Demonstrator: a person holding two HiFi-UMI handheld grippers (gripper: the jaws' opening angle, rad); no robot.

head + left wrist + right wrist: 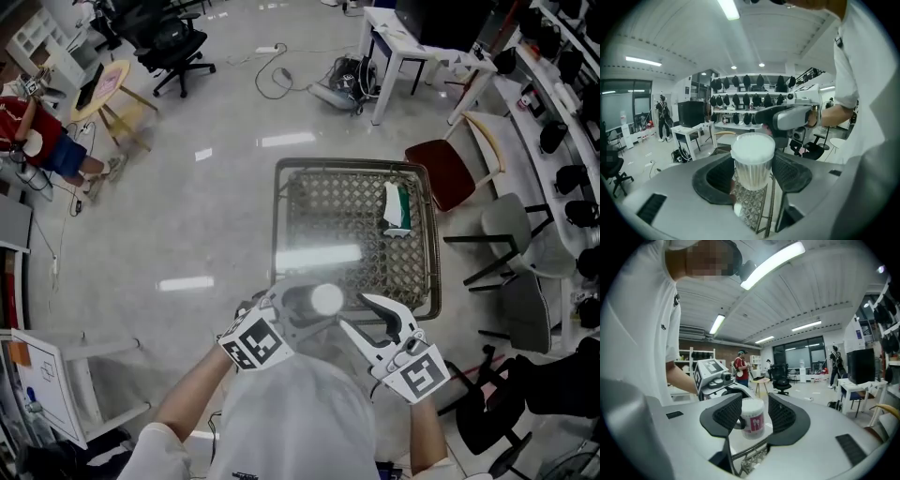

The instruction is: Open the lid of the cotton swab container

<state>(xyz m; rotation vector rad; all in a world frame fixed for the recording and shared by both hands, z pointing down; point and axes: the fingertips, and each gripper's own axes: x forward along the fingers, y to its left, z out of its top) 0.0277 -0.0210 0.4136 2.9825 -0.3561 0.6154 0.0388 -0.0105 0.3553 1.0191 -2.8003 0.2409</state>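
The left gripper pinches the cotton swab container by its ribbed sides and holds it upright in the air above a wicker-topped table. The right gripper has its jaws spread. It points at the container from close by, with neither pad pressing on it. A white-and-green packet lies on the table's far side, and a red chair stands just beside the table.

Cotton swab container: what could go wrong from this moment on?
1. The cotton swab container is held in the air by the left gripper alone, above the table. A tug on its top could pull it from the pads and drop it.
2. The right gripper stands open around the container's body. Closing there would probably squeeze the body rather than catch the lid.
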